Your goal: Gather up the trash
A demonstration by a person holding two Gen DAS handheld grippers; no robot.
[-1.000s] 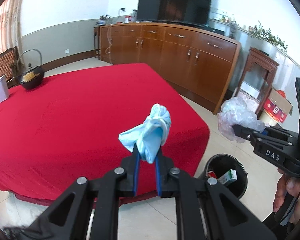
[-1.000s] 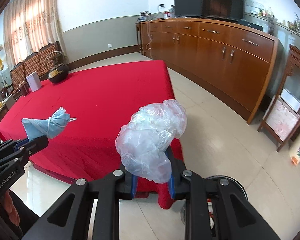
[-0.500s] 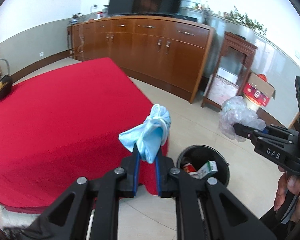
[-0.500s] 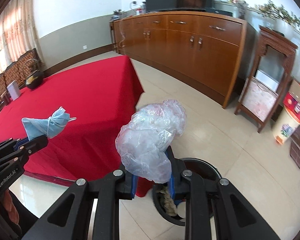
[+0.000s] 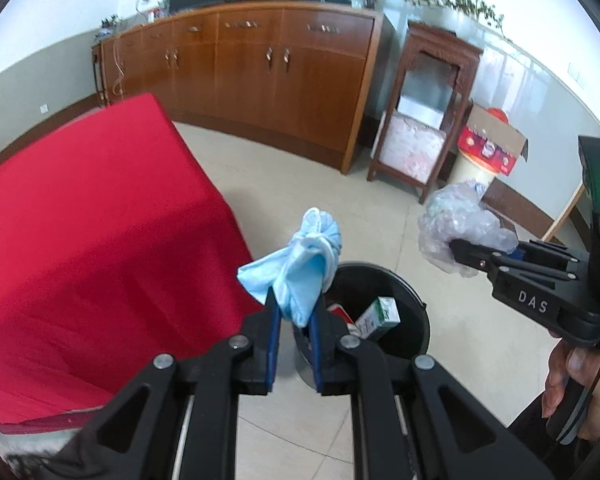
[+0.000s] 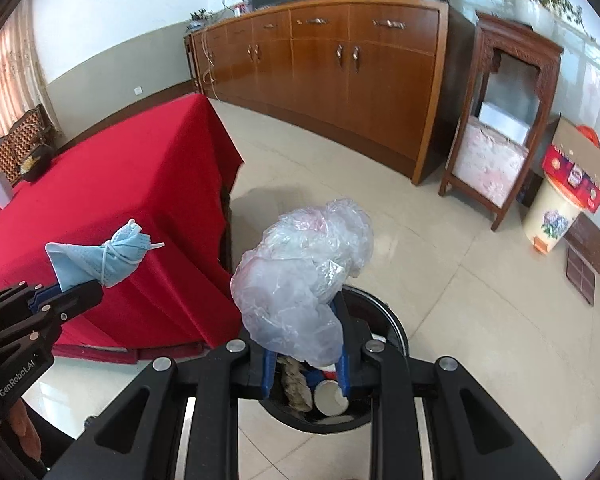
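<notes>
While both pieces of trash remain clamped, neither has yet been released. The left gripper [image 5: 294, 322] is closed on a crumpled blue face mask [image 5: 296, 268], pinched at its lower end between the blue pads. The right gripper [image 6: 303, 354] is closed on a wad of clear plastic film [image 6: 300, 276], which bulges up and out above the jaws.

Mask orientation: its long axis runs up from the pads and away from the left gripper, with the knotted, ear-loop-bound end at the far tip and a loose flap spreading to the left.

Position: in the left wrist view the mask hangs over the near rim of the black trash bin [image 5: 414, 300], which stands on the tiled floor just beside the corner of the red-draped table [image 5: 80, 240]. In the right wrist view the plastic wad sits directly above the bin opening.

Progress, as judged: pickup and carry are complete. The bin already holds a small green-and-white carton [image 5: 378, 316] and other refuse. What remains is opening both sets of jaws over the bin. Whether more trash lies elsewhere cannot be told.
</notes>
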